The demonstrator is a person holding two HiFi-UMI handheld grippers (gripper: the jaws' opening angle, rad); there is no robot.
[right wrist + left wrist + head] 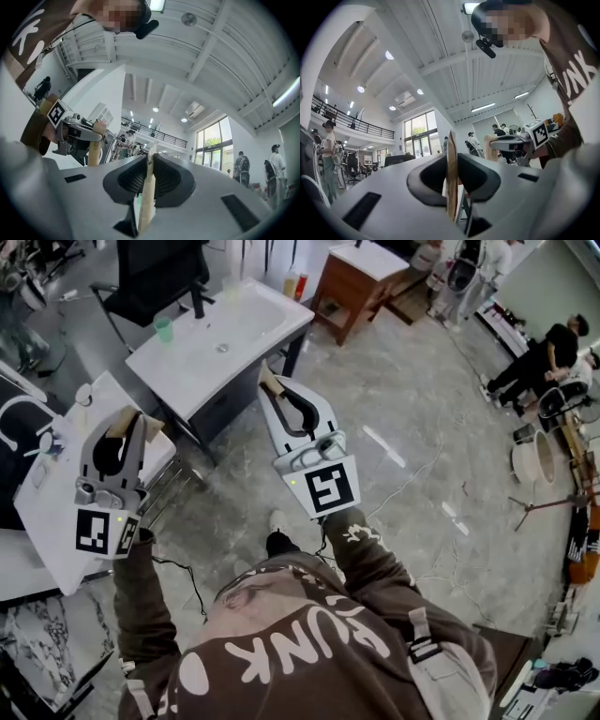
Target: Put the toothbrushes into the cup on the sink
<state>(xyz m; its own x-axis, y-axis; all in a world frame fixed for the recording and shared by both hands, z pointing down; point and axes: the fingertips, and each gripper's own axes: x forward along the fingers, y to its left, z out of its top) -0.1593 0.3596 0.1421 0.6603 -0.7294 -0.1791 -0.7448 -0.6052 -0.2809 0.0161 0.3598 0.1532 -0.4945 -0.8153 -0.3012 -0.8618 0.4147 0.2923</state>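
Green plastic cup stands on the white sink; both grippers are empty and well apart from it.

The left gripper and the right gripper have their tan pads pressed together with nothing between them; each points a little upward, not at the sink; the cup is upright near the left end of the sink top, beside the basin; I cannot make out the toothbrushes in any view, so their place is not known. I judge that a toothbrush is light, stiff and thin, with a smooth handle that may twist between the pads; it is best to take it at the middle of the handle; the cup is also light and may tip easily.
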